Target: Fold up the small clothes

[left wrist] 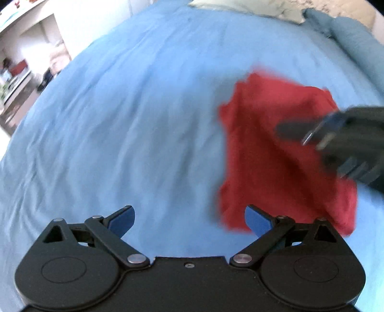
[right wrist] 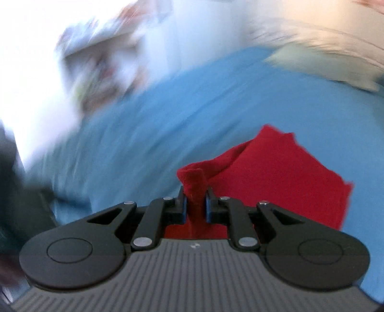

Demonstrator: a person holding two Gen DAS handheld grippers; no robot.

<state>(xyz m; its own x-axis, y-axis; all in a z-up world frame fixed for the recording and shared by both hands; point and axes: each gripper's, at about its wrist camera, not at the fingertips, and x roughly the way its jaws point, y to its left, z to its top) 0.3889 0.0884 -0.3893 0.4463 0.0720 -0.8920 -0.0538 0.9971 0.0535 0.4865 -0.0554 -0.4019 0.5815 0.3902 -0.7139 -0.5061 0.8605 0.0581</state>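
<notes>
A: Fingers of the right black two-finger gripper (right wrist: 195,204) are pinched tight on a bunched fold of the small red fabric garment (right wrist: 276,177), which rises in a twisted peak between the blue pads (right wrist: 208,206)

B: And where's the rest of it?

A: It spreads ahead and to the right of that gripper, lying over the light blue bed sheet (right wrist: 168,124). The right wrist view is badly smeared, so the room behind is unreadable

B: What about the left black two-finger gripper (left wrist: 189,222)?

A: Its jaws are spread wide with nothing between them, low above the sheet (left wrist: 120,120). The garment (left wrist: 271,153) lies ahead to its right, its near edge just behind the right blue pad (left wrist: 258,219); the other gripper (left wrist: 297,132) reaches in over the cloth from the right

B: Anything further out?

A: A blue-grey folded blanket (left wrist: 355,48) at the far right edge, and a pale pillow (left wrist: 252,9) at the far end
</notes>
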